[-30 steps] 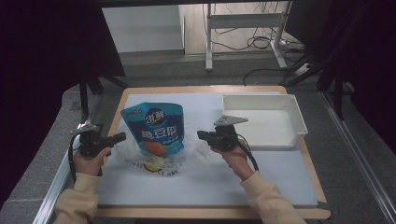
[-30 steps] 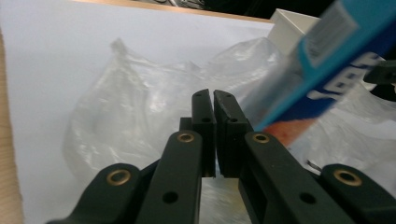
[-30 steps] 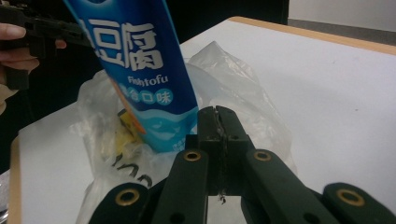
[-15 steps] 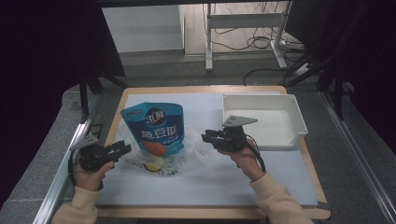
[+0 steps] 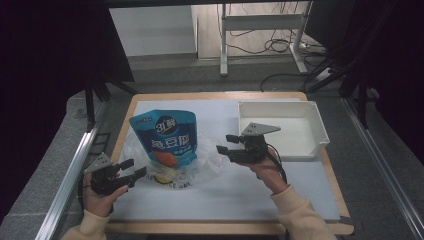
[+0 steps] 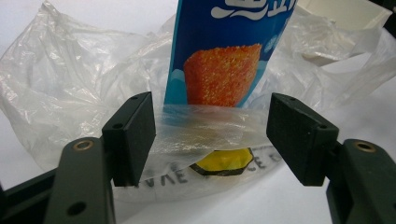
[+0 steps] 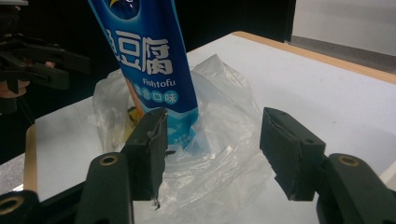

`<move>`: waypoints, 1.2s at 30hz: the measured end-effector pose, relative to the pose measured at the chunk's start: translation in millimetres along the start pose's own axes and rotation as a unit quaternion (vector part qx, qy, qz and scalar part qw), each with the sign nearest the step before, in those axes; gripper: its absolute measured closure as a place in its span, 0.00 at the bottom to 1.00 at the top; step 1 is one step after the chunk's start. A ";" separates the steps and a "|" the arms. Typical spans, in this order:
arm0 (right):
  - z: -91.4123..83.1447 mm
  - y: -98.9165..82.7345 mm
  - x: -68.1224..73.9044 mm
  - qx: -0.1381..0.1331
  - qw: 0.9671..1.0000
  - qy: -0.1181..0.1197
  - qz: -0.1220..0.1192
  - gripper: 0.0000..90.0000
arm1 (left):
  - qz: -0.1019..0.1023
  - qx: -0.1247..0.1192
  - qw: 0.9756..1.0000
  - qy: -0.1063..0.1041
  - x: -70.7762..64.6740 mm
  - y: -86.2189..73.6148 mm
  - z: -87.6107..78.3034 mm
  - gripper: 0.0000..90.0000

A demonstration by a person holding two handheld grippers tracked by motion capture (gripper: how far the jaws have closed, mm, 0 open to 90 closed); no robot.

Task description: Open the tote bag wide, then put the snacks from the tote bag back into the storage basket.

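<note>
- Blue tofu pouch (image 5: 165, 137): standing upright inside the crumpled clear plastic bag (image 5: 207, 160), between the two tools, ahead of both sets of jaws and touching neither.
- Clear plastic bag: lying slumped around the pouch's foot, its mouth sagging open; a fold of film is hanging between the left tool's jaws in the left gripper view (image 6: 205, 130), with no pad pressing on it.
- Left tool (image 5: 131, 169): jaws have just been opening and are now standing spread, with only that loose fold between them.
- Right tool (image 5: 227, 143): jaws have likewise just been opening and are spread, hovering just beside the bag's far edge and gripping nothing.
- Risk, judged: the tall pouch is standing unsupported on soft film; any tug on the bag from either tool is likely to be tipping it over.
- Risk, judged: the film is thin and slack, so a closing pad could be catching a single layer and dragging the bag out from under the pouch.
- Bag contents: the pouch, plus a small yellow item (image 6: 223, 162) lying at the base, nearest the left tool.
- White tray (image 5: 320, 131): sitting on the table (image 5: 230, 185) just behind the right tool, holding nothing.
</note>
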State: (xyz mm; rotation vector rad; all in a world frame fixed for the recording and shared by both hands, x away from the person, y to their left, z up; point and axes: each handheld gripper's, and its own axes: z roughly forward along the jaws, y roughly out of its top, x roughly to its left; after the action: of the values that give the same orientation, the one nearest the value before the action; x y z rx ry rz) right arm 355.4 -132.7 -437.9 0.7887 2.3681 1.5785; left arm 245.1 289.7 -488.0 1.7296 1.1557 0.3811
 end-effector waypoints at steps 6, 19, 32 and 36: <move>-2.8 3.5 2.1 -0.005 1.000 -0.004 -0.004 0.44 | -0.001 -0.002 1.000 -0.002 -0.1 0.2 -0.1 0.34; 9.7 24.6 8.7 -0.021 1.000 0.002 -0.011 0.44 | 0.003 -0.001 1.000 -0.002 3.1 0.8 0.5 0.34; 41.3 52.3 16.4 -0.022 0.999 0.020 -0.020 0.47 | 0.006 0.006 1.000 0.006 1.5 0.3 1.8 0.34; 51.1 58.6 15.2 -0.023 0.999 0.030 -0.020 0.49 | 0.005 0.008 1.000 0.007 2.0 0.4 2.4 0.34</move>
State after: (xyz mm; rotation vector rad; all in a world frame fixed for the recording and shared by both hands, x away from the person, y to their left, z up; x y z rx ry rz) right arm 383.8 -66.7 -404.4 0.6902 2.3641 1.6577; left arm 248.0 290.0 -489.2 1.7509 1.1624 0.3913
